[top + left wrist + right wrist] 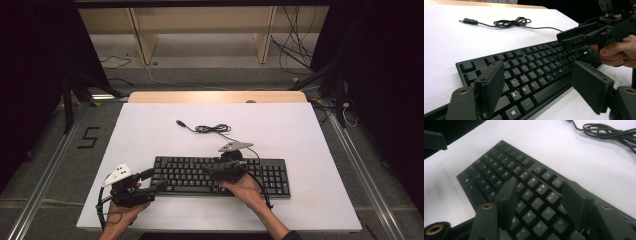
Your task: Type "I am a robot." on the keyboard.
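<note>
While black full-size plastic keyboard (221, 175) lies flat on white tabletop (300, 130), long axis left-right across near half, both grippers flank it. Right gripper (212, 169) nearer: hovers over keyboard middle, jaws parted about a key-cluster wide, pointing left, holding nothing. Left gripper (152, 179) just beside keyboard's left end, jaws wide apart, empty, aimed along key rows. Black USB cable (212, 128) coiled behind keyboard, plug lying free. Beyond table: grey floor, pale wooden shelf frame (200, 30), dark surround.
</note>
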`<state>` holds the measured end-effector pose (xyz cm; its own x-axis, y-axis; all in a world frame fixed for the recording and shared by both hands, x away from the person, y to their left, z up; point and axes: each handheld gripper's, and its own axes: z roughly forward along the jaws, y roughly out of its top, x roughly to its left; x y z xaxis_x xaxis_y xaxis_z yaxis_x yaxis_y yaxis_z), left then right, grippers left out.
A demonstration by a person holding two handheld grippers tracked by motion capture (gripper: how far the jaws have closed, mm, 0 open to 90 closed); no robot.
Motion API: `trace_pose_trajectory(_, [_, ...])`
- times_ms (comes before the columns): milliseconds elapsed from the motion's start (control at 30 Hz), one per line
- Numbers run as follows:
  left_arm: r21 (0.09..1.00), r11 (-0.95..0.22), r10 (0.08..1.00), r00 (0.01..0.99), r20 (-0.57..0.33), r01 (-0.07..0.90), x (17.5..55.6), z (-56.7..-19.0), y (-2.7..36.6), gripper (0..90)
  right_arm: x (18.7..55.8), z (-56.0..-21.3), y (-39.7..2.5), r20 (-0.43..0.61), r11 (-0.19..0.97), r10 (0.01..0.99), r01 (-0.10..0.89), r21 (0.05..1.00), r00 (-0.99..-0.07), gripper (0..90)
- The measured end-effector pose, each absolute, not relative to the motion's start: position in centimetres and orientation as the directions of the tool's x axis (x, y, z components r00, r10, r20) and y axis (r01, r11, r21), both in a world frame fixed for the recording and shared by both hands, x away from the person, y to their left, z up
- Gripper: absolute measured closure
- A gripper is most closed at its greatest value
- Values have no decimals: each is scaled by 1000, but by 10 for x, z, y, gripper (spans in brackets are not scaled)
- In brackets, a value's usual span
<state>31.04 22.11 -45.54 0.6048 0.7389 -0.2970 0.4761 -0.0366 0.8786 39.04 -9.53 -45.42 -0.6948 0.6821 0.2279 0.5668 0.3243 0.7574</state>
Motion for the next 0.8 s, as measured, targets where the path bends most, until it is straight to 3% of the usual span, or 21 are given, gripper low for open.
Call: trace_pose_trajectory(800, [880,-40,738,607,-294,474,310,-455,220,260,390,-460,-96,208,357,684,570,740,-699,900])
